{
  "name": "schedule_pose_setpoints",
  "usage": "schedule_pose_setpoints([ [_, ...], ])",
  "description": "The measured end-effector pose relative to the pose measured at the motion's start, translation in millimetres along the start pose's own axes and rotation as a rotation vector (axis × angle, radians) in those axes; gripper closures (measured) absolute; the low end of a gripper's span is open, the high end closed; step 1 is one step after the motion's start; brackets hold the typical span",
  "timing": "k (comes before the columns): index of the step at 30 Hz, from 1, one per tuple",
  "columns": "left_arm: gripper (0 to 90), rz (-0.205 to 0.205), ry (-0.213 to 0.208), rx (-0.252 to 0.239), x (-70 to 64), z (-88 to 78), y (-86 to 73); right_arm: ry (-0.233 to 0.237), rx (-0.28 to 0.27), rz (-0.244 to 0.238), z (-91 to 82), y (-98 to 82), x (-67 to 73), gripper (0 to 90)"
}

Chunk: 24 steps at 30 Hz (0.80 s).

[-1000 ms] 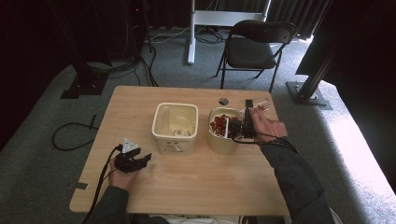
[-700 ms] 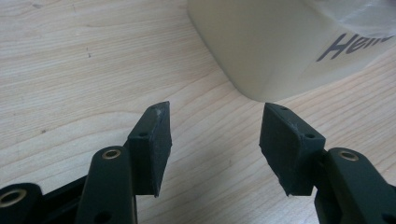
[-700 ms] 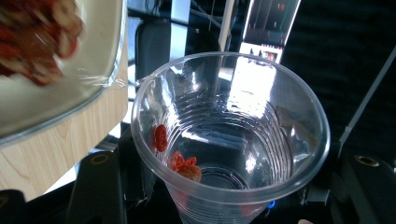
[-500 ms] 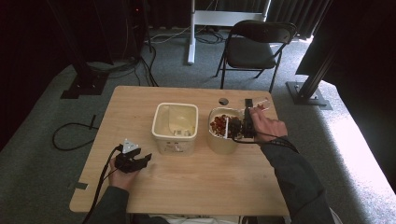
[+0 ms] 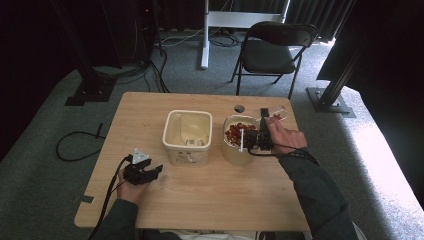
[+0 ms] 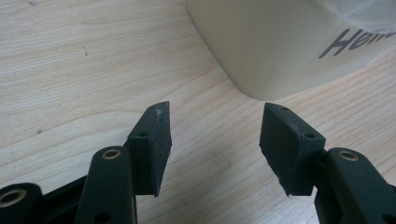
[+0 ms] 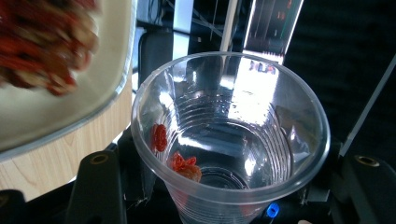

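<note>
My right gripper (image 5: 267,121) is shut on a clear plastic cup (image 5: 273,113) at the right side of the wooden table (image 5: 200,200). It holds the cup just right of a round cream tub (image 5: 239,145) full of red pieces. In the right gripper view the cup (image 7: 233,135) sits between the black jaws of the right gripper (image 7: 233,191), its mouth toward the camera, with two red pieces (image 7: 180,161) inside. The tub of red pieces (image 7: 51,65) is at the upper left. My left gripper (image 5: 149,171) rests open on the table, near the square cream container (image 5: 187,135). In its own view the left gripper (image 6: 215,140) holds nothing.
The square container's corner with a printed label (image 6: 280,42) lies just ahead of the left jaws. A small round hole (image 5: 239,108) is in the table's far side. A folding chair (image 5: 272,52) and stand legs are beyond the far edge, and a cable (image 5: 75,145) lies on the floor at left.
</note>
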State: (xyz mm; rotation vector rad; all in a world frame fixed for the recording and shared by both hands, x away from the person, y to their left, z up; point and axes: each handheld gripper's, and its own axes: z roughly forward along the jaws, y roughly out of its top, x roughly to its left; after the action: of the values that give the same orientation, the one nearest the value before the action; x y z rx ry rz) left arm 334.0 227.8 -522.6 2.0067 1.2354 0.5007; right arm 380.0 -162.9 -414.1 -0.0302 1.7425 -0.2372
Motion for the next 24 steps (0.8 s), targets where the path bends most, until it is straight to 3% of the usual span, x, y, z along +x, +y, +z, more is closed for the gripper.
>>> schedule_pose_setpoints([
  [2, 44.3, 0.003, 0.001, -0.003, 0.0, -0.4, 0.1, 0.005, 0.008, 0.029, 0.7, 2.3, -1.6, 35.7],
  [5, 44.3, 0.0, 0.0, -0.003, 0.3, -0.5, -0.1, 0.0, -0.013, 0.006, -1.4, 5.5, -0.6, 35.7],
  [7, 44.3, -0.003, 0.0, -0.004, 0.7, -0.7, -0.3, 0.004, 0.004, 0.041, 1.6, 3.5, -3.1, 35.7],
  [9, 44.3, -0.001, 0.0, 0.0, 1.1, -0.3, -0.4, 0.005, -0.01, 0.013, -1.2, 5.1, -1.1, 35.8],
  [12, 44.3, -0.002, 0.0, -0.002, 0.4, -0.8, -0.2, 0.003, 0.009, 0.041, 0.3, 5.1, -3.9, 35.9],
  [14, 44.2, 0.001, 0.001, -0.002, 0.3, -1.1, -0.1, -0.001, 0.005, 0.014, 1.1, 5.3, -1.1, 35.9],
  [16, 44.3, -0.001, 0.001, -0.001, 0.4, -0.7, -0.4, 0.009, 0.017, 0.042, 2.4, 5.1, -2.3, 35.8],
  [18, 44.2, 0.001, 0.001, 0.005, 0.6, 0.0, -0.3, 0.003, -0.022, 0.006, -2.3, 7.7, 0.1, 35.9],
  [20, 44.2, 0.001, 0.0, -0.001, 0.1, -0.3, -0.2, -0.002, -0.006, 0.049, -0.5, 6.3, -3.6, 35.9],
  [23, 44.2, 0.001, 0.0, 0.0, 0.4, -0.5, -0.3, 0.003, -0.015, 0.015, -0.8, 7.8, -0.9, 35.9],
  [24, 44.2, -0.001, 0.0, -0.001, 0.6, -0.6, -0.4, -0.001, -0.001, 0.044, 0.3, 7.2, -2.2, 35.9],
])
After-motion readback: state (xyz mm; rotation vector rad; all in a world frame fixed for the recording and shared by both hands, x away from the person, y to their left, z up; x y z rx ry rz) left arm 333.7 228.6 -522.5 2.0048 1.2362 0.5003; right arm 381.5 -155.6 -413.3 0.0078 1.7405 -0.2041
